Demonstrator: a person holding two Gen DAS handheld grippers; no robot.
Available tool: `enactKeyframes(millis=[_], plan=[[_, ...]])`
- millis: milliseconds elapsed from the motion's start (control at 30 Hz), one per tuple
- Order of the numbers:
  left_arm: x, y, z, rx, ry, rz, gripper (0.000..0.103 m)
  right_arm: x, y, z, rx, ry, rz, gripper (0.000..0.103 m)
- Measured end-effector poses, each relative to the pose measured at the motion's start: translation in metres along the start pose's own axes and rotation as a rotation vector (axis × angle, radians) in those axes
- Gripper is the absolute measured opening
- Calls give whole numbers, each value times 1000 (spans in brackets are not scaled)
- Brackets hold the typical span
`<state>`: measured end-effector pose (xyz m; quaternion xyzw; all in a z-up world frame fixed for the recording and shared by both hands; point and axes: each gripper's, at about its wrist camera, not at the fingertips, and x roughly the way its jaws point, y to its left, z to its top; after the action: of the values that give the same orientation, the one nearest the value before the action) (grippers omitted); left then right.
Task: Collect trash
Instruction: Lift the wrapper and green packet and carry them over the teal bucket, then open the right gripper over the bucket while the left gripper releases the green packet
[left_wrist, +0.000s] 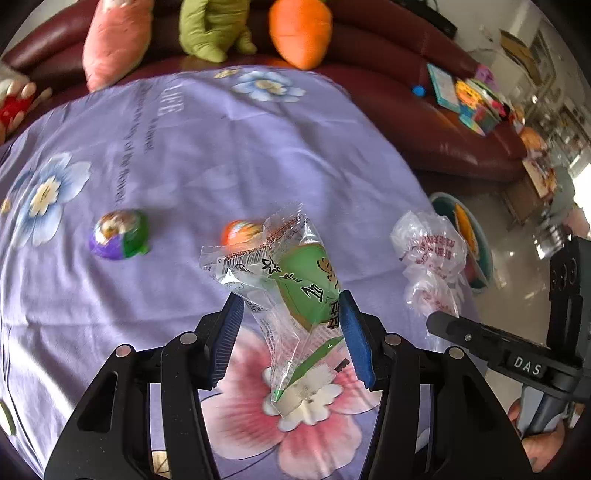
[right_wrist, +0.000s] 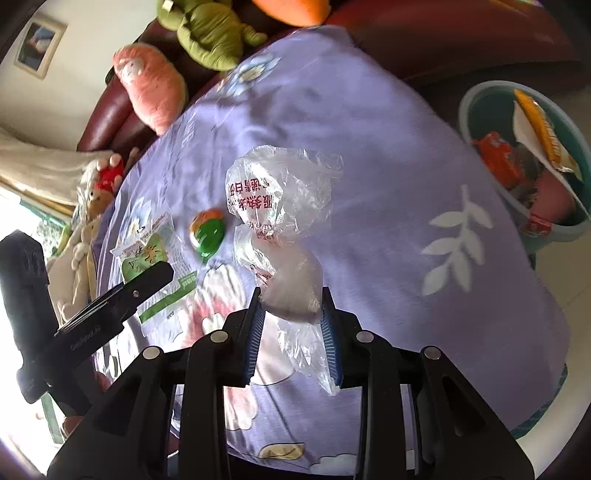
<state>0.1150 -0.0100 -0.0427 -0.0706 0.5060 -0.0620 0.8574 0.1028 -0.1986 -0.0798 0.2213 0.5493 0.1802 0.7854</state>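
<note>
On my left wrist view the left gripper (left_wrist: 291, 328) has its fingers (left_wrist: 356, 339) clamped on a clear snack wrapper (left_wrist: 291, 291) with a green printed panel, and the wrapper stands up between the blue pads, lifted off the purple flowered cloth (left_wrist: 207, 155) that covers the tabletop. Beyond it on the cloth lie a purple-and-green toy capsule (left_wrist: 120, 240) and an orange one (left_wrist: 242, 232), the orange one partly hidden behind the wrapper's top edge. On the right wrist view my right gripper (right_wrist: 293, 314) grips a crumpled clear plastic bag (right_wrist: 280, 192) with red lettering — the fingers (right_wrist: 255, 321) pinch its lower, bunched white part while the loose upper part billows out above them. The same bag shows at the right of the left view, with the right gripper's black body beside it and a bit of a hand (left_wrist: 546, 439) on its handle. A teal bin (right_wrist: 476, 99) sits off the tabletop's far right edge, already holding orange, red and yellow wrappers. Behind the tabletop runs a dark red sofa (left_wrist: 388, 48) with a pink plush carrot (left_wrist: 114, 40), a green plush (left_wrist: 210, 29) and an orange plush carrot (left_wrist: 299, 33) — all slightly blurred.
</note>
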Motion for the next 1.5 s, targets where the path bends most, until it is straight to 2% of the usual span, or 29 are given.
enactKeyframes(millis=[433, 667, 833, 1067, 1267, 1500], plan=[[24, -63, 14, 116, 35, -4, 54, -17, -58, 7, 115, -53, 35, 28], [41, -102, 28, 177, 60, -19, 54, -42, -110, 21, 213, -128, 32, 28], [57, -146, 46, 243, 64, -63, 54, -79, -156, 38, 273, -211, -27, 28], [91, -222, 66, 353, 93, -141, 54, -124, -220, 72, 311, -290, -164, 28], [124, -261, 72, 398, 147, -190, 54, -117, -260, 95, 347, -254, -201, 28], [154, -268, 81, 394, 182, -188, 55, -70, -278, 114, 336, -150, -207, 28]])
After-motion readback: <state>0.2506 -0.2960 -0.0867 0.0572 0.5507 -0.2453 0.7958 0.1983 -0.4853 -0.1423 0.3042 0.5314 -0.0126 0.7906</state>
